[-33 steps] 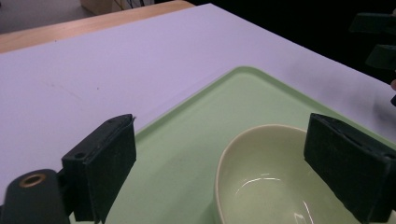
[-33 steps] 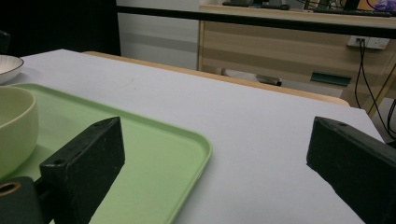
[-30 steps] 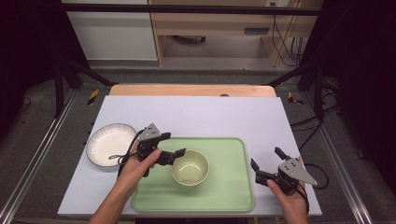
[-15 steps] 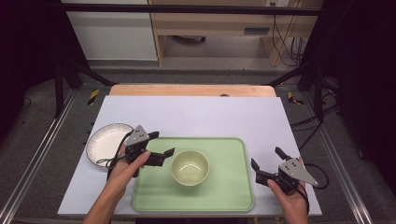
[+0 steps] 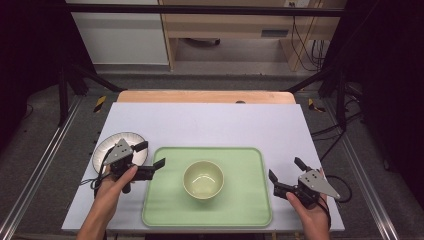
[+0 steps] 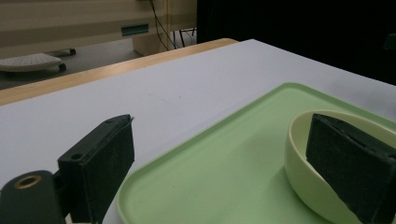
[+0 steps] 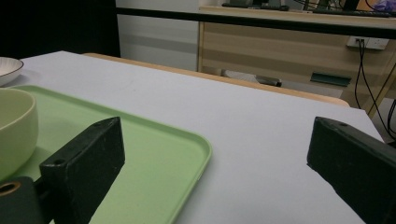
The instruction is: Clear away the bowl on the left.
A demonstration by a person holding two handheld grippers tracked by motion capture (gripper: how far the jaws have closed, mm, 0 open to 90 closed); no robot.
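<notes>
We see a big white bench (image 5: 210,125) with a brown wooden edge (image 5: 205,96) at the far side. A small dark dot (image 5: 240,102) sits on that edge. Past the bench, a gray floor (image 5: 235,80) runs up to a wooden cabinet (image 5: 235,22). Black cables (image 5: 302,37) hang down beside it. A black bar (image 5: 200,9) goes across the top. Black legs (image 5: 62,90) stand at both sides. Two small yellow and black things (image 5: 100,103) lie on the floor near the far corners.
</notes>
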